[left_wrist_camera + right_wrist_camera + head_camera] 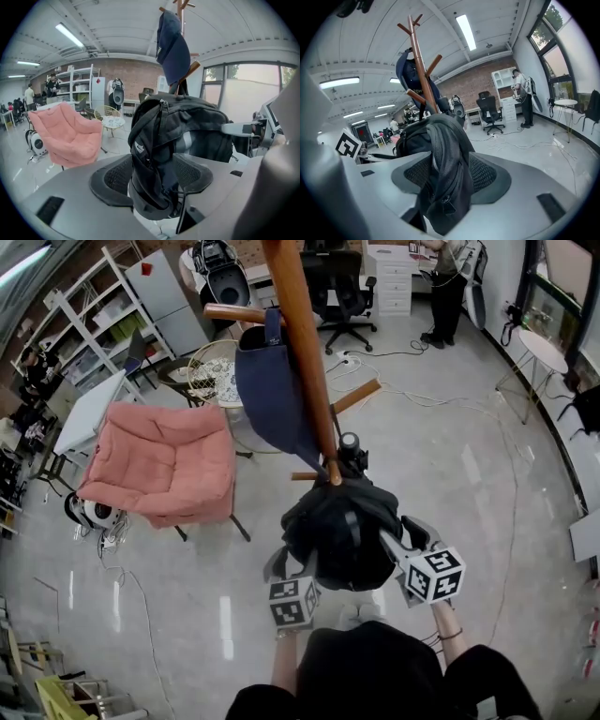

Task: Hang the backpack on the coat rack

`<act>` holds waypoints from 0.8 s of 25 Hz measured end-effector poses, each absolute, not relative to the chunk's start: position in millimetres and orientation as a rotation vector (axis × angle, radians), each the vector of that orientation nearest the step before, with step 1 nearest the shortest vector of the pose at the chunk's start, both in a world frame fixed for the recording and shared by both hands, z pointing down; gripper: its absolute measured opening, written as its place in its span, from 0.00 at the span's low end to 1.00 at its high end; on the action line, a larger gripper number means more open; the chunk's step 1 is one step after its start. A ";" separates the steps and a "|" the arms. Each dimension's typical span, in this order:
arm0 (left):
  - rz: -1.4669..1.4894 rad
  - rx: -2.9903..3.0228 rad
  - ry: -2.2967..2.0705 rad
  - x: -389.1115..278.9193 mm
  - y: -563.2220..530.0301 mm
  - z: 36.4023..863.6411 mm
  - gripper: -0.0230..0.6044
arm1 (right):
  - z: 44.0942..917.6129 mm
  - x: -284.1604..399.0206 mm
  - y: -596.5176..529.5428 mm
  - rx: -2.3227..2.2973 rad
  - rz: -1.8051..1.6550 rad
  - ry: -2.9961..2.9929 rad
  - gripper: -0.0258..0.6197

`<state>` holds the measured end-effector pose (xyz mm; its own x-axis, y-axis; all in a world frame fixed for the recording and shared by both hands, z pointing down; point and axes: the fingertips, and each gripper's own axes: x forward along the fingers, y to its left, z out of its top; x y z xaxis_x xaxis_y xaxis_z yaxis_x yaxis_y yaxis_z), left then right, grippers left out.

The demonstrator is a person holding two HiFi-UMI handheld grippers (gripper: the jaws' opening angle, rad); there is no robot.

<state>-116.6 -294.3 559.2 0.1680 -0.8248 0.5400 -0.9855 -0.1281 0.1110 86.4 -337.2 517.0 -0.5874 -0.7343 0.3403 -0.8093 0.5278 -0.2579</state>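
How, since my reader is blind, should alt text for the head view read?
A black backpack hangs from a low peg of a wooden coat rack, the left gripper and right gripper open at its sides. A pink armchair stands at left.

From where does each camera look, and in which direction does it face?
Head view: on the person's head, facing steeply down on the backpack and coat rack; both forearms, left gripper and right gripper show.
Left gripper view: on the left gripper, facing along its open jaws, backpack fabric between them; its pads show.
Right gripper view: on the right gripper, likewise facing the backpack between open jaws.
Shared: all three show backpack and coat rack.
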 end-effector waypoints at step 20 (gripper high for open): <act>0.336 2.259 -1.799 -114.4 -257.3 463.1 0.08 | 441.7 102.4 -305.5 1.402 0.386 -2.758 0.08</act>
